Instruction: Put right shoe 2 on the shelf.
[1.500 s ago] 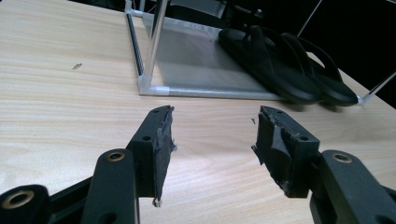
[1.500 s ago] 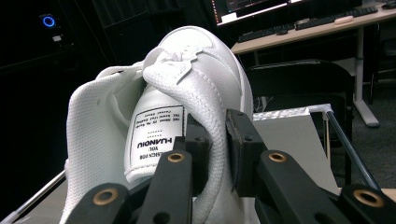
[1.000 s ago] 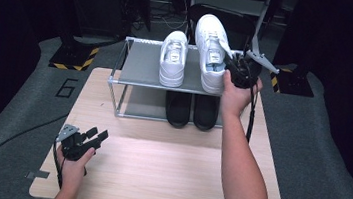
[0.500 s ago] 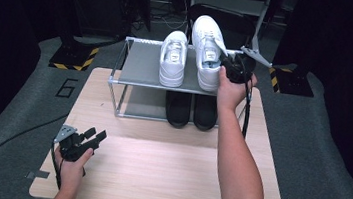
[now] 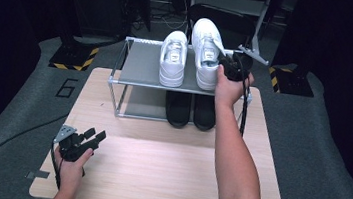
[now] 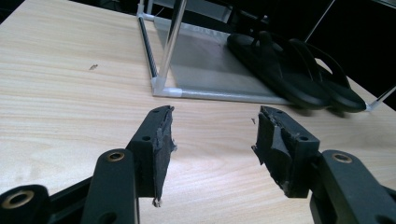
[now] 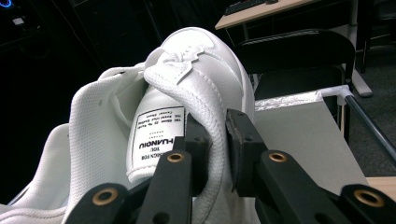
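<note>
Reading "HUANQIU" on gripped white sneaker.

a white sneaker is being held over the right end of the rack's top shelf, toe pointed away and tipped up a bit. it's pinched at the padded collar near the heel, tongue label visible inside. its twin, the other white sneaker, is sat flat on the shelf just beside it on the left.

The white sneaker looks like smooth leather with woven cloth lining, the table matt pale wood.
</note>
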Demonstrator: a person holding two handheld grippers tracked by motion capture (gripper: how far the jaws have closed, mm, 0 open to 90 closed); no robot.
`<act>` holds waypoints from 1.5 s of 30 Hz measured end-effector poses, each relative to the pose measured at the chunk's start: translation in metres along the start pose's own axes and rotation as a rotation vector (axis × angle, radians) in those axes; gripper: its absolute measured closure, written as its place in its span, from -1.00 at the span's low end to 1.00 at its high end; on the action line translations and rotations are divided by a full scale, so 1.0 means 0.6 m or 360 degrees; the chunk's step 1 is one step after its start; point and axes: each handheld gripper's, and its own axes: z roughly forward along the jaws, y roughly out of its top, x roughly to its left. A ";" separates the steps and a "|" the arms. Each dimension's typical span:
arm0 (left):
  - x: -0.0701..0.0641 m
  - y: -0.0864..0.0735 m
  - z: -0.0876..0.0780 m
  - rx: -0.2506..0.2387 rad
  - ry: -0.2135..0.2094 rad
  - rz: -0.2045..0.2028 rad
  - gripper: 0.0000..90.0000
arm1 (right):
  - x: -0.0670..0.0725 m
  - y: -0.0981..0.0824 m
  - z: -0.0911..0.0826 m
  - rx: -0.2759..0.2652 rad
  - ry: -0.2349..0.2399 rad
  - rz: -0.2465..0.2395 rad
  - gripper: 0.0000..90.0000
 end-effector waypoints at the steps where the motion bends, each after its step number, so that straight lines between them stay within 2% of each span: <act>1: 0.002 0.000 0.000 -0.0015 -0.0008 -0.0002 0.01 | 0.000 0.000 0.001 0.0006 -0.0001 -0.0001 0.76; 5: 0.003 0.001 -0.002 -0.0013 0.0009 -0.0020 0.01 | -0.001 -0.001 0.008 0.0011 -0.0007 -0.0005 0.76; 10: 0.002 0.001 -0.002 0.0010 -0.0010 0.0006 0.01 | -0.002 -0.004 0.018 0.0029 -0.0020 0.0017 0.76; 15: 0.005 0.001 -0.002 0.0000 -0.0005 -0.0021 0.01 | -0.002 -0.009 0.026 0.0051 -0.0035 0.0005 0.76; 21: 0.007 0.001 -0.004 -0.0002 0.0000 -0.0020 0.01 | -0.006 -0.017 0.038 0.0078 -0.0049 0.0039 0.76; 22: 0.005 0.001 -0.003 -0.0018 0.0003 -0.0043 0.01 | -0.006 -0.018 0.039 0.0087 -0.0056 0.0045 0.75; 23: 0.008 0.001 -0.005 0.0005 -0.0002 -0.0010 0.01 | -0.008 -0.019 0.040 0.0092 -0.0060 0.0056 0.75; 25: 0.007 0.001 -0.004 -0.0020 0.0003 -0.0032 0.01 | -0.010 -0.019 0.042 0.0099 -0.0055 0.0083 0.75; 27: 0.007 0.001 -0.004 -0.0024 0.0004 -0.0038 0.01 | -0.011 -0.019 0.043 0.0103 -0.0065 0.0075 0.74; 30: 0.010 0.002 -0.005 0.0001 0.0006 -0.0011 0.01 | -0.011 -0.017 0.046 0.0116 -0.0071 0.0075 0.72; 37: 0.011 0.001 -0.005 0.0003 0.0010 -0.0023 0.01 | -0.015 -0.017 0.052 0.0147 -0.0058 0.0079 0.68; 43: 0.017 0.001 -0.005 -0.0014 0.0024 -0.0039 0.01 | -0.025 -0.012 0.062 0.0201 -0.0065 0.0117 0.63; 44: 0.018 0.001 -0.007 0.0005 0.0021 -0.0043 0.01 | -0.027 -0.012 0.063 0.0205 -0.0058 0.0117 0.61; 45: 0.020 0.001 -0.006 -0.0013 0.0025 -0.0042 0.01 | -0.027 -0.011 0.063 0.0203 -0.0050 0.0117 0.60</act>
